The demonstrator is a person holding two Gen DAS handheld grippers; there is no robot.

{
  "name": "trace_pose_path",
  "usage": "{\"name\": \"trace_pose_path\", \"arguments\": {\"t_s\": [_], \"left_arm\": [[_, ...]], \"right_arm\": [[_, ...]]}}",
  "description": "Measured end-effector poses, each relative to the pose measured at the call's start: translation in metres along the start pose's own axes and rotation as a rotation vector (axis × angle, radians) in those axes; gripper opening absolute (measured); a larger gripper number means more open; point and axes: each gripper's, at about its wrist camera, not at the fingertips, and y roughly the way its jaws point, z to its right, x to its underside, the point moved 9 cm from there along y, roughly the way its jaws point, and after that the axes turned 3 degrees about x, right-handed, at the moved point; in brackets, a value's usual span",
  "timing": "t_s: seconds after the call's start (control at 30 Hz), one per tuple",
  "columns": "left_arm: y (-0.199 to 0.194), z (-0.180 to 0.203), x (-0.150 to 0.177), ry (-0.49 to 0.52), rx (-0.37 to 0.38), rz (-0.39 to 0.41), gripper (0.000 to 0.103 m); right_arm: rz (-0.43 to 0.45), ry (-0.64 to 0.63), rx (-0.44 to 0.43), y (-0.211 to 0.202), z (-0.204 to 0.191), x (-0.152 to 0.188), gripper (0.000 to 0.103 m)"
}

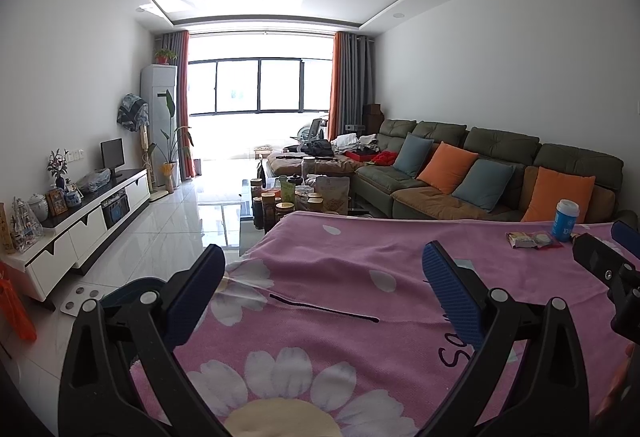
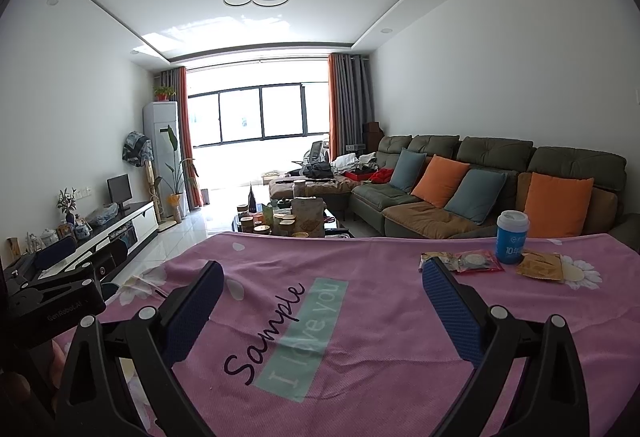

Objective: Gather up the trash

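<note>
A table under a pink flowered cloth (image 2: 360, 377) fills the foreground of both views. At its far right lie snack wrappers: a pale one (image 2: 434, 258), a red-edged one (image 2: 478, 262) and a brown one (image 2: 538, 266). A blue cup with a white lid (image 2: 512, 238) stands among them; it also shows in the left wrist view (image 1: 565, 220) beside the wrappers (image 1: 532, 239). My left gripper (image 1: 322, 271) is open and empty over the cloth's left part. My right gripper (image 2: 322, 287) is open and empty, short of the wrappers.
A dark bin (image 1: 132, 291) shows by the table's left edge. Beyond the table stand a glass coffee table with several jars (image 2: 280, 223), a green sofa with cushions (image 2: 460, 193) and a white TV cabinet (image 1: 80, 229) along the left wall.
</note>
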Motion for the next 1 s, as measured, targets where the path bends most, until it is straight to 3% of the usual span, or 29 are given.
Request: {"name": "trace_pose_path", "arguments": {"t_s": [0.67,1.0], "left_arm": [[0.003,0.002,0.009,-0.003,0.02,-0.026,0.097],[0.027,0.011,0.029,-0.01,0.065,-0.164,0.097]], "right_arm": [[-0.004,0.001,0.0,0.0,0.0,0.001,0.096],[-0.054,0.02,0.01,0.005,0.014,0.011,0.096]]}}
